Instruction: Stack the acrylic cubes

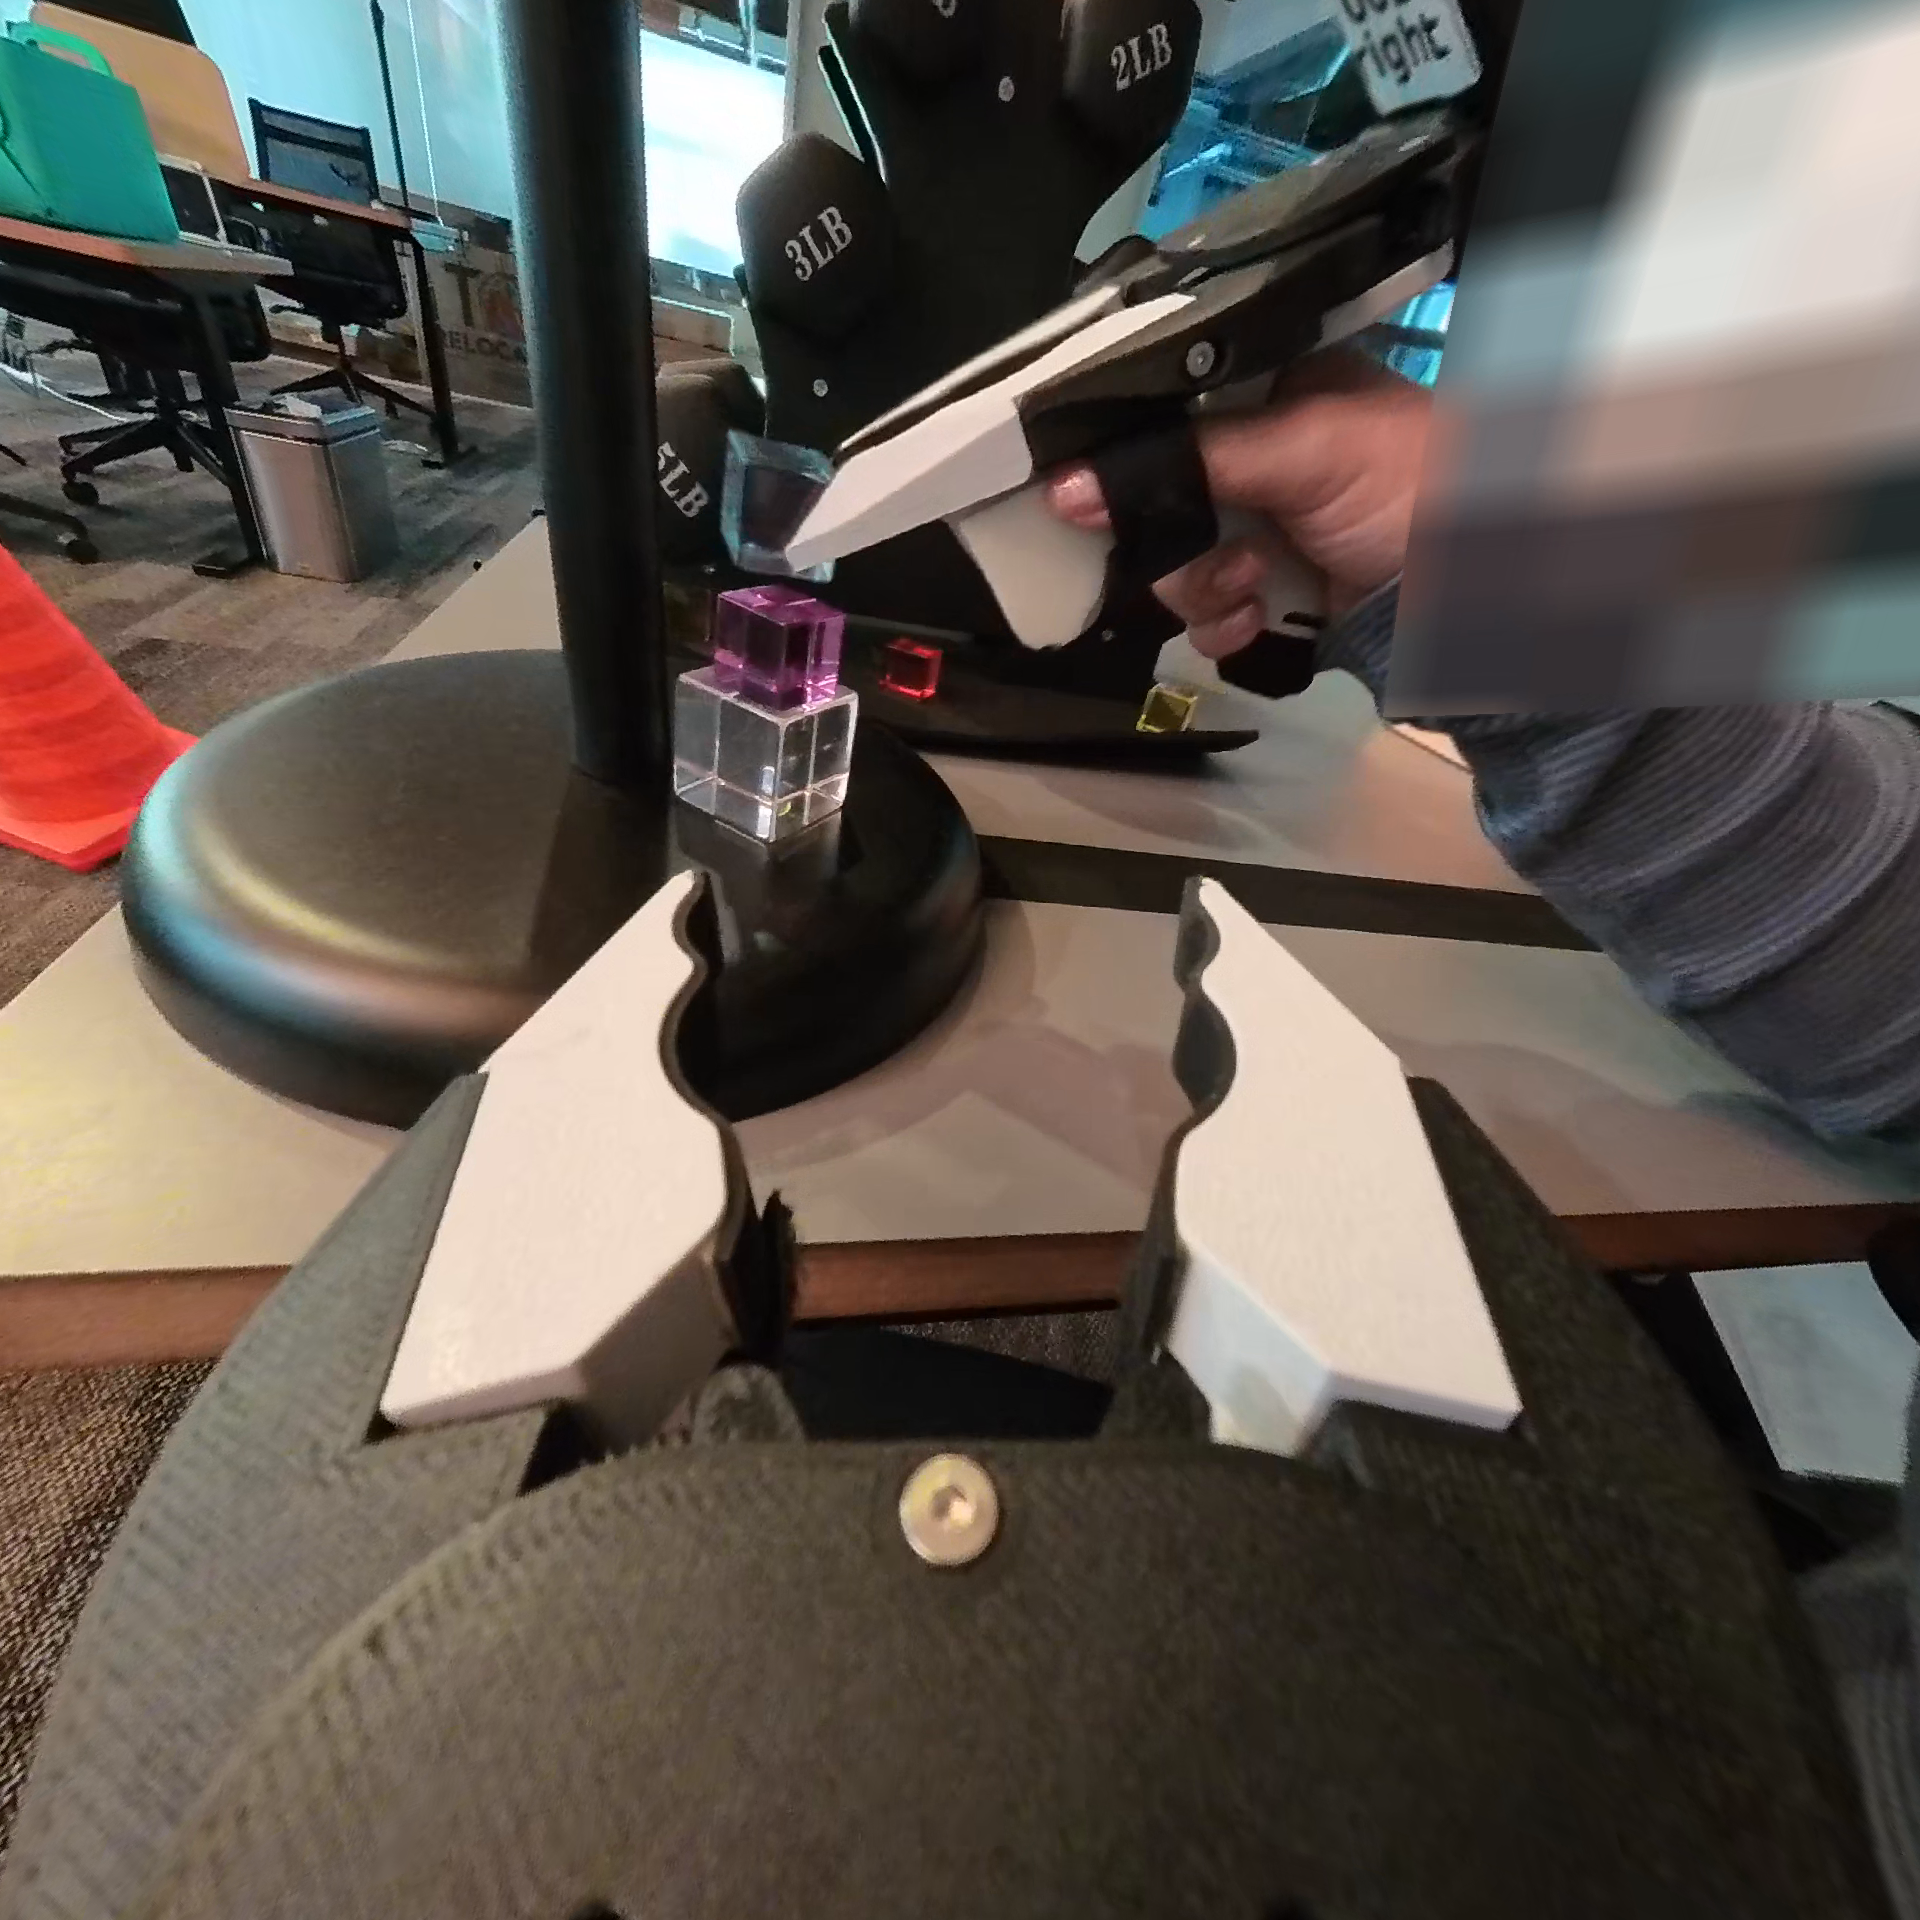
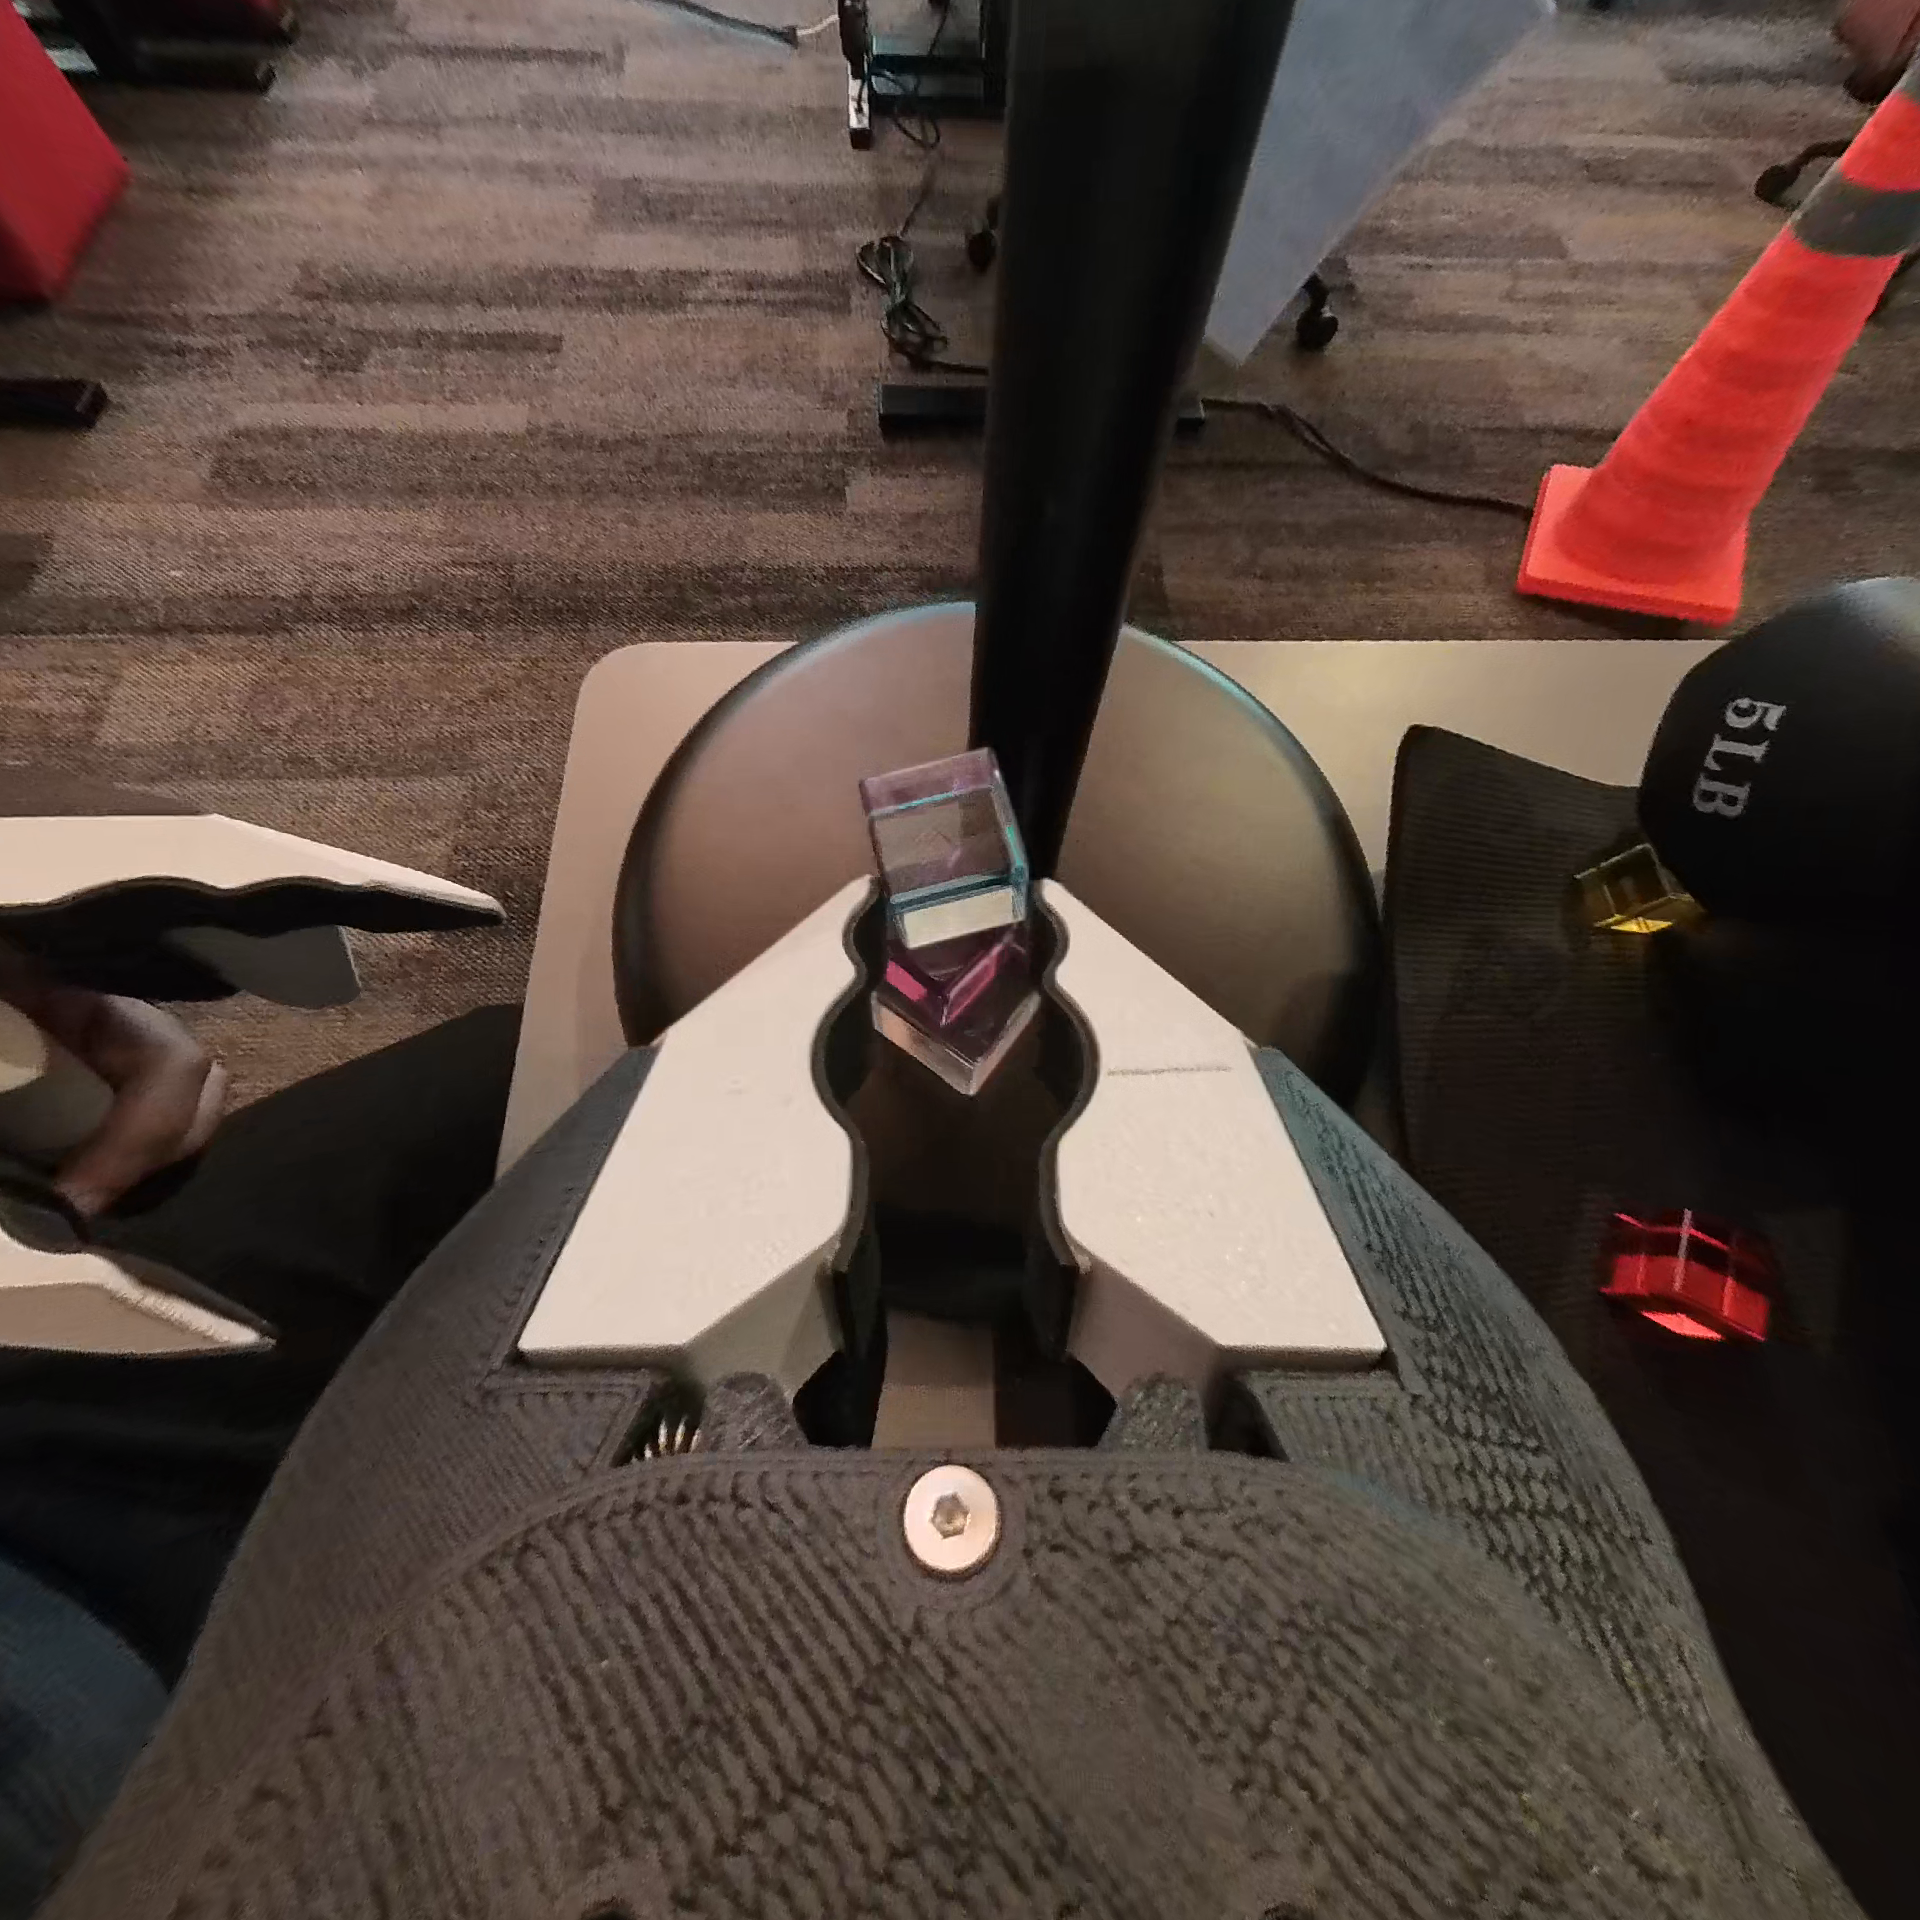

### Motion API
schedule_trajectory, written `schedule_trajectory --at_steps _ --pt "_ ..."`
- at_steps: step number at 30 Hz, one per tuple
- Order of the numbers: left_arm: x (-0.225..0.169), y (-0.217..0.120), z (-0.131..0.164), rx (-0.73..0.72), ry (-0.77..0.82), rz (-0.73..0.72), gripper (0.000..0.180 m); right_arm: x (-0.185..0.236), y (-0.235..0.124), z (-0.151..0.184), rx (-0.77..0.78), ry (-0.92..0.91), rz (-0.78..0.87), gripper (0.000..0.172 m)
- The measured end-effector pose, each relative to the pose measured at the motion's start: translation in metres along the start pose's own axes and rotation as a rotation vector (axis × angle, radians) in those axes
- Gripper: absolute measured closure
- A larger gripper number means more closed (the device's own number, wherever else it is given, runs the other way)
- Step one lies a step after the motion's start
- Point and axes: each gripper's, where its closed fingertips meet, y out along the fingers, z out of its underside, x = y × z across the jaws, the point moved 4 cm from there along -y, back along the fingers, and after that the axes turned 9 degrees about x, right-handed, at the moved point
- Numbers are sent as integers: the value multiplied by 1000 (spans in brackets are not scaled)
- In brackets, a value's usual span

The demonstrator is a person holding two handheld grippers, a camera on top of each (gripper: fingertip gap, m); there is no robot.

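- Above the purple cube, pinched in the narrow-set right gripper: a blue-edged clear cube, caught only at the very fingertips, hanging free with a gap beneath and sitting tilted in the right wrist view.
- Directly below: purple cube resting on a larger clear cube, in turn perched on what looks like a dark block, all on the round black base just beside the pole.
- Danger of slipping: glossy faces, a shallow hold at the tips and a skewed cube, so likely to twist or drop out onto the pile.
- Danger of toppling: a narrow, tall pile with the purple cube set off-square on the clear one; easily shoved over by a crooked touchdown or a sideways brush from a fingertip.
- Danger of striking the pole, close behind the pile, with little room on that side.
- Near the table edge: left gripper spread wide, nothing between its fingers, short of the pile but aimed at it; possible to nudge the base or the dark block through forward drift.
- Off to the side on the black mat: red cube and yellow cube, well apart from the pile; hard to retrieve a fallen cube from among them and the weights.
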Motion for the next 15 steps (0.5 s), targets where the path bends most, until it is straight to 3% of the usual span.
schedule_trajectory --at_steps 7,10,15 --pt "0 0 1 2 -4 7 93 0 5 6 26 6 -20 147" --pt "1 0 2 8 -1 2 93 -3 -5 9 -5 13 -9 130" --pt "7 -7 0 -12 -9 -18 93 -67 -55 31 -173 178 210 127"
